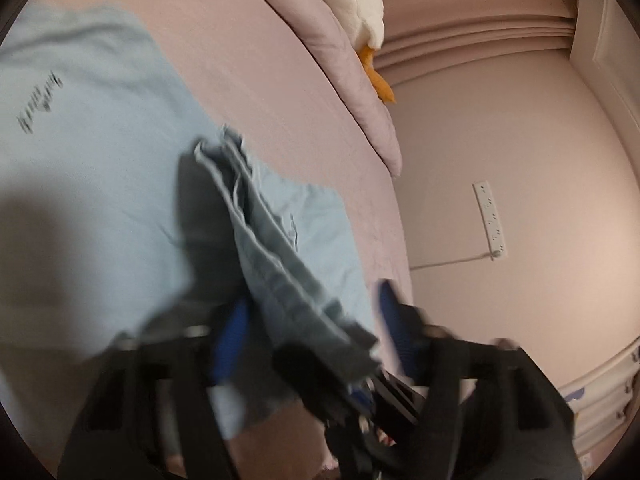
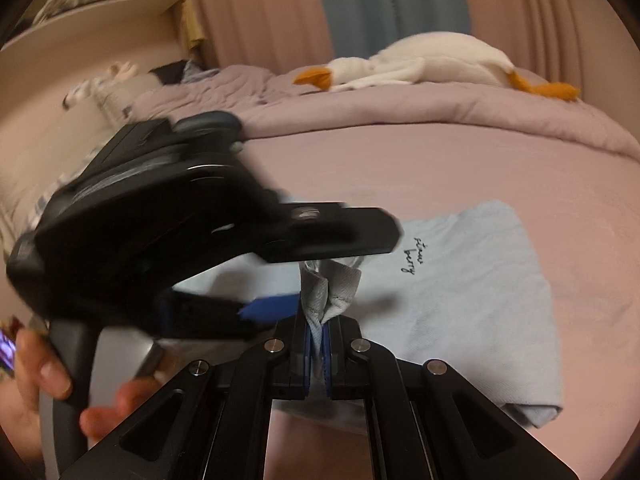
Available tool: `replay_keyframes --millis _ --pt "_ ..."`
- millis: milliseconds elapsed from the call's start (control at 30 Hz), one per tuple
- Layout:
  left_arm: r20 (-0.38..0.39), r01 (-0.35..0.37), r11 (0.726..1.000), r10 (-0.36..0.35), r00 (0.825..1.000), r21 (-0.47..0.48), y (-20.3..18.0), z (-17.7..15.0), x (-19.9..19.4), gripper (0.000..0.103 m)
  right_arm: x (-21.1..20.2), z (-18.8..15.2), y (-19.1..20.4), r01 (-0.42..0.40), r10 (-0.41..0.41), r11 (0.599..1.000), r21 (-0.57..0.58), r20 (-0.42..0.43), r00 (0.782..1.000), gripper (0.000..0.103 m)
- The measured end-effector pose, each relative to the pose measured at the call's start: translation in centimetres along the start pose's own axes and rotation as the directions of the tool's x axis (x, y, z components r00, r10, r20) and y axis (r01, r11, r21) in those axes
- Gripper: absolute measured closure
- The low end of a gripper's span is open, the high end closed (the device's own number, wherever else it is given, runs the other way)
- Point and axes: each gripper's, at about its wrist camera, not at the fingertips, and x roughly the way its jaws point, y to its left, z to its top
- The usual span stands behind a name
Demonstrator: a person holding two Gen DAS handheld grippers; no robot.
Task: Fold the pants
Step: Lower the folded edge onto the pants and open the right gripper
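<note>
Pink bedsheet (image 2: 460,168) under light-blue pants (image 2: 472,300), folded flat and largely done.

Right gripper (image 2: 316,332) is clenched on a bunched hem of the pants at 6 o'clock in its own view; the left gripper (image 1: 312,320) straddles that fold, jaws parted, pads not visibly pressing. Laying this last edge down appears to remain. Only the right view shows the plush goose (image 2: 420,64) at 1 o'clock and a hand (image 2: 36,384); only the left shows a power strip (image 1: 490,220) at 3 o'clock.
</note>
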Motion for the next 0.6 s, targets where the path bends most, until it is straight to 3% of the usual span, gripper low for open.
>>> replay_keyframes --millis 100,167,433,467,533,600 --pt "0.03 -0.019 1.0 0.019 0.999 0.018 0.2 0.8 -1.3 0.071 0.9 0.1 2.0 0.028 -0.027 0.997 -0.074 0.007 1.0 0.101" --pt "0.057 -0.049 0.997 0.046 0.997 0.056 0.0 1.2 -2.6 0.073 1.6 0.3 3.0 0.028 -0.027 0.994 -0.104 0.011 1.0 0.101" --pt "0.133 -0.159 0.983 0.146 0.98 0.09 1.7 2.7 -5.4 0.073 4.3 0.8 8.0 0.043 -0.036 0.959 -0.28 0.031 0.999 0.101" --pt "0.124 -0.187 0.979 0.175 0.977 0.087 2.3 2.9 -5.2 0.073 4.8 0.8 8.2 0.043 -0.039 0.957 -0.288 0.018 0.999 0.101" --pt "0.071 -0.242 0.968 0.237 0.969 0.061 3.8 3.3 -3.7 0.064 6.3 0.4 8.7 0.07 -0.088 0.948 -0.312 -0.043 0.995 0.101" --pt "0.077 -0.248 0.968 0.245 0.967 0.033 4.6 3.5 -4.0 0.066 7.6 -0.3 8.8 0.05 -0.093 0.947 -0.318 -0.119 0.989 0.084"
